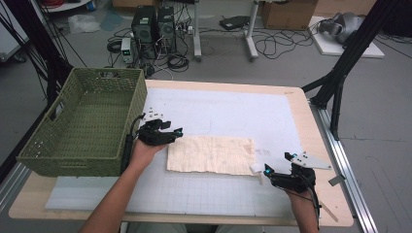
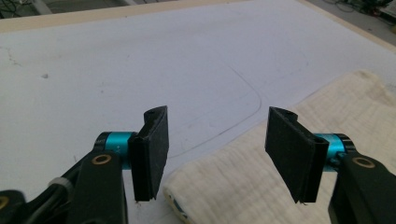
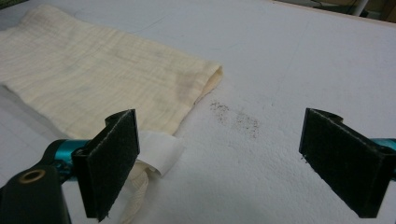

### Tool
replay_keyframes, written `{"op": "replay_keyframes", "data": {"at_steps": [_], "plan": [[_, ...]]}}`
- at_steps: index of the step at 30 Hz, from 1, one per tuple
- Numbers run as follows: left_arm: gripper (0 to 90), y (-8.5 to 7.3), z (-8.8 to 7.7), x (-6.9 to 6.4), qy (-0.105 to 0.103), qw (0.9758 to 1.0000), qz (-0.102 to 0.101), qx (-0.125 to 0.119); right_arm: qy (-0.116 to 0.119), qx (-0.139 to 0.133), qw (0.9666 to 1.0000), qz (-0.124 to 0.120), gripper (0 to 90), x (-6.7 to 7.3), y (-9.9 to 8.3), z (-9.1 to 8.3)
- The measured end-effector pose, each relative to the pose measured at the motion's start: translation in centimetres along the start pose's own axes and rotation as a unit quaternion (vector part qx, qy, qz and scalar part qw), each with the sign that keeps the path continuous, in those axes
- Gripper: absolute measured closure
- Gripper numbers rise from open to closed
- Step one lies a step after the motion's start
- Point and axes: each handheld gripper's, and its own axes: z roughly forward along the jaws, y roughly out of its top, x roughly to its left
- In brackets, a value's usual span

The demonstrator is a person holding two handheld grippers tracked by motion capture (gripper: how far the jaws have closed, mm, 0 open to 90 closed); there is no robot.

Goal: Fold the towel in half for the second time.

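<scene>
A cream cloth (image 1: 211, 154), folded into a flat rectangle, lies on the white mat (image 1: 233, 109). My left gripper (image 1: 176, 135) sits at its left end. In the left gripper view the jaws of that gripper (image 2: 217, 144) stand apart, with the cloth's folded corner (image 2: 243, 182) low between them and neither pad touching it. At the cloth's near right corner my right gripper (image 1: 277, 162) is open wide. In the right gripper view, the cloth (image 3: 93, 79) and its white tag (image 3: 161, 154) lie by the left jaw of that gripper (image 3: 224, 154); bare mat lies between the jaws.
A green woven basket (image 1: 73, 158) stands at the table's left, close behind my left hand. The wooden table edge (image 1: 325, 145) runs along the right. Computers, cables and boxes lie on the floor beyond the table.
</scene>
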Motion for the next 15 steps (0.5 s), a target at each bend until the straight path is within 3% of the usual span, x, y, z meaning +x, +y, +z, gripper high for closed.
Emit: {"op": "replay_keyframes", "data": {"at_steps": [2,8,15], "plan": [[47.5,-0.2,0.4,0.2,0.007,0.9999,0.005,0.015,0.0,0.0,1.0,0.001,11.5,0.0,0.0,0.0],[47.3,-0.8,1.5,0.7,0.026,0.9989,0.006,0.039,0.006,-0.007,0.9999,0.014,11.5,0.0,0.3,0.2],[49.9,-1.4,2.4,1.1,0.029,0.9966,0.022,0.074,0.018,0.001,0.9998,0.004,11.5,0.4,0.9,1.1]]}}
